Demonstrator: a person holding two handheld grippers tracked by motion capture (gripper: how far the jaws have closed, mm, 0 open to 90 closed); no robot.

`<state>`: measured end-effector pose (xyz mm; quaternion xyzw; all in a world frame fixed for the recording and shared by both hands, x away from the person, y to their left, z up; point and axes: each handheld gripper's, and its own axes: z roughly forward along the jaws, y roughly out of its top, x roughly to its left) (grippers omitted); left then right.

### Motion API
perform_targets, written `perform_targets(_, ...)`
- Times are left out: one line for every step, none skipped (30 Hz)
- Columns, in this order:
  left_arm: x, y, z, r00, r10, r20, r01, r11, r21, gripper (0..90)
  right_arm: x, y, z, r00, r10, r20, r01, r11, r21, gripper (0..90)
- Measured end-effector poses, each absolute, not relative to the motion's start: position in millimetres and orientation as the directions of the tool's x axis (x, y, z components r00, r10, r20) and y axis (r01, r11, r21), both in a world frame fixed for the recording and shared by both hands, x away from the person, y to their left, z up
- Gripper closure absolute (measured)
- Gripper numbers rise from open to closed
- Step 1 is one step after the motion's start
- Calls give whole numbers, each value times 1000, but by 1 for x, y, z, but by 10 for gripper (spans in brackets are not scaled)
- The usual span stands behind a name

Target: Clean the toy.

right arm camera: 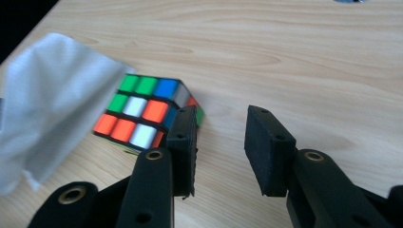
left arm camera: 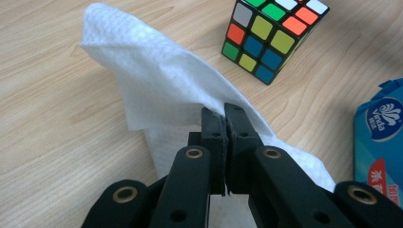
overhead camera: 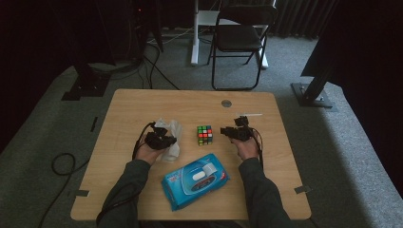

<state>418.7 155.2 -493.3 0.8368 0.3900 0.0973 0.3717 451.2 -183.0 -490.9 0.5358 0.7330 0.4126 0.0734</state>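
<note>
A white wet wipe (left arm camera: 161, 80) hangs crumpled from my left gripper (left arm camera: 223, 111), whose jaws are shut on its edge. From above, the wipe (overhead camera: 173, 137) and my left gripper (overhead camera: 167, 140) sit left of the table's middle. A scrambled puzzle cube (overhead camera: 205, 135) rests on the wood between both hands. The cube (left arm camera: 271, 35) lies beyond the wipe; the cube (right arm camera: 142, 114) is also just left of my right gripper (right arm camera: 223, 142), which is open with nothing between its jaws. High up, my right gripper (overhead camera: 228, 132) hovers right of the cube.
A blue pack of wet wipes (overhead camera: 195, 181) lies near the front edge between the forearms; its corner (left arm camera: 380, 142) shows at the right. The wooden table (overhead camera: 142, 102) has a round grommet (overhead camera: 226, 103) at the back. A folding chair (overhead camera: 240, 38) stands behind.
</note>
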Motion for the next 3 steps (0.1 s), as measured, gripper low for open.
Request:
perform_targets(418, 156, -493, 675, 725, -132, 582, -415, 699, 883, 451, -185, -493, -408, 850, 334, 730, 84, 679, 642)
perform_targets(417, 157, -493, 674, 726, -134, 582, -411, 702, 883, 450, -187, -495, -402, 852, 335, 731, 78, 677, 641)
perform_targets(417, 158, -493, 673, 728, -132, 580, -408, 705, 883, 450, -188, -496, -398, 853, 337, 733, 75, 676, 640)
